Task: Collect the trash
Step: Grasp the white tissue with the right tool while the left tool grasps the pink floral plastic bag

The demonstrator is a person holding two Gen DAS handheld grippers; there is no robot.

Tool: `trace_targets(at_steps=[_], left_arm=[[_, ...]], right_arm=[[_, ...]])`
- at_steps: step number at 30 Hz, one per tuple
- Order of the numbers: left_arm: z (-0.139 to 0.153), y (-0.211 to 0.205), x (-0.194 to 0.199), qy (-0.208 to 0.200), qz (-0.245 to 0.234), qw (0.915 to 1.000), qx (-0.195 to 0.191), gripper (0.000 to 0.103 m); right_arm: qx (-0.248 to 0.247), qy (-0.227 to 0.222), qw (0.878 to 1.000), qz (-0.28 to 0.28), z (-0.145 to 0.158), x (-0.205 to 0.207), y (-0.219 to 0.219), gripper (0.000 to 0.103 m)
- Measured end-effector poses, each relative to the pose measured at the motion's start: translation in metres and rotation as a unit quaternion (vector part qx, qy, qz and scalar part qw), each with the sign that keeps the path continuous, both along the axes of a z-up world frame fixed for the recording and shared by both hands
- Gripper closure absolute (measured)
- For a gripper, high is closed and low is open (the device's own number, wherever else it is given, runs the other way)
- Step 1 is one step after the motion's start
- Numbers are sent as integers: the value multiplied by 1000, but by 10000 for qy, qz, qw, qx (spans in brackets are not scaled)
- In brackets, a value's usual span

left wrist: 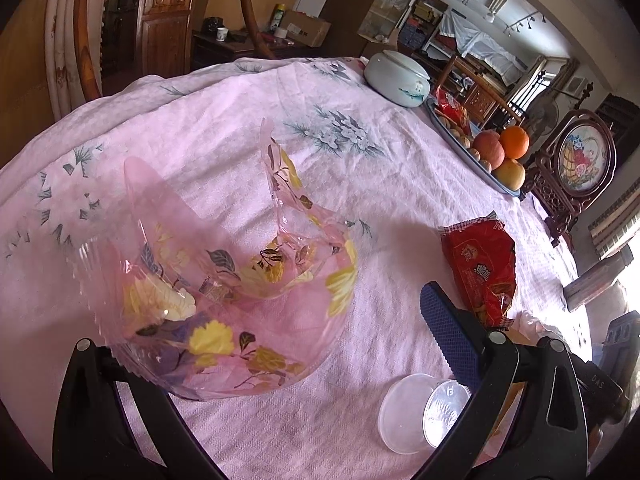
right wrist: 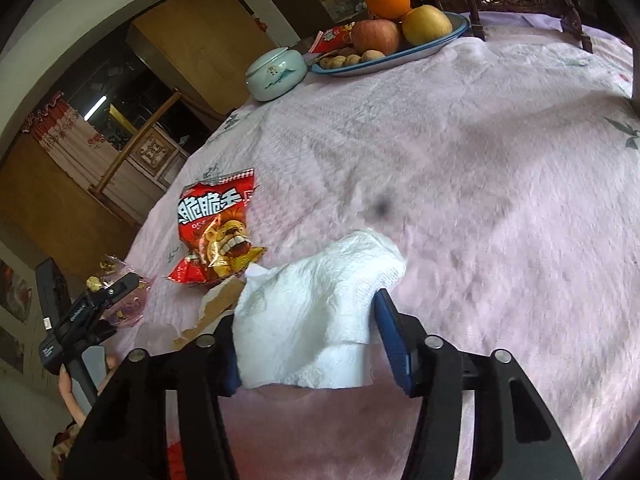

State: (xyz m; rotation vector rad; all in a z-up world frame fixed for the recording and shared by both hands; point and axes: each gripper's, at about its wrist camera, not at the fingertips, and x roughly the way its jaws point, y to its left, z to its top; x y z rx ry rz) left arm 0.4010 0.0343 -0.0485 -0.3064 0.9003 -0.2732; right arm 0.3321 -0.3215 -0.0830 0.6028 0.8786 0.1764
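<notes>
In the left wrist view a clear pink plastic bag [left wrist: 224, 292] printed with yellow flowers stands open on the pink tablecloth [left wrist: 360, 184]. My left gripper [left wrist: 276, 344] is open; its left finger is hidden behind the bag and I cannot tell if it touches it. A red snack wrapper [left wrist: 484, 268] and a clear plastic cup [left wrist: 416, 416] lie to the right. In the right wrist view a crumpled white paper towel [right wrist: 316, 312] sits between my right gripper's [right wrist: 308, 340] wide-open fingers. The red wrapper [right wrist: 216, 232] and a torn brown paper scrap [right wrist: 216, 308] lie just left.
A fruit tray [left wrist: 476, 152] with apples and an orange, a white lidded jar [left wrist: 396, 76] and a carved wooden stand [left wrist: 576, 172] sit at the table's far right. A wooden chair [left wrist: 160, 16] stands behind the table. The left gripper shows in the right wrist view [right wrist: 96, 308].
</notes>
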Motion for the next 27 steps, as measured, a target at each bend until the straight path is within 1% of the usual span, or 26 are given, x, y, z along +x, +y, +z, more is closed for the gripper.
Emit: trace_targets(at_steps=[1,2,3,5,7,10,12,14,15,16,17,20,22,24,27], left_arm=[[0,0,0,3,-3,10000,-4,7],[0,0,0,2,-2,10000,-6,7],[0,0,0,4,-2,10000,-15,7],[1,3,-1,11,-12,9999,-99,7],[2,7,-2,1,-28,9996,-265,7],[3,18,-5,-39,-74,9971,-752,8],[3,27,-6,-45,-84,9938,-1106,17],[3,34,-8,10,-63,9912,-1323,29],[4,35,-9,15,-79,9908,-1352,32],[5,36,-11,-8,-94,9914,-1304,37],[8,35,-14,-52,-99,9927,-1201,40],[15,28,-24,-214,-135,9965,-802,41],[17,24,-30,-246,-176,9976,-623,41],[16,21,-34,-203,-230,9978,-583,41],[18,22,-44,-207,-310,9971,-666,41]], right_arm=[[81,-49,10000,18,1,-1,0,73],[92,-112,9999,21,5,-2,-1,85],[16,-163,9999,26,8,-4,0,88],[-200,-251,9995,-6,14,-9,2,89],[-285,-305,9991,-39,19,-14,1,89],[-378,-439,9983,-55,28,-20,1,89],[-510,-527,9973,-27,33,-22,4,89],[-596,-564,9966,26,35,-24,7,89],[-623,-566,9964,66,35,-24,9,89],[-648,-571,9962,96,36,-25,10,89],[-676,-579,9960,111,36,-25,12,89],[-704,-609,9956,141,37,-26,13,89],[-687,-621,9956,145,37,-27,13,89],[-680,-636,9956,133,38,-28,13,89],[-658,-705,9953,135,42,-31,13,89]])
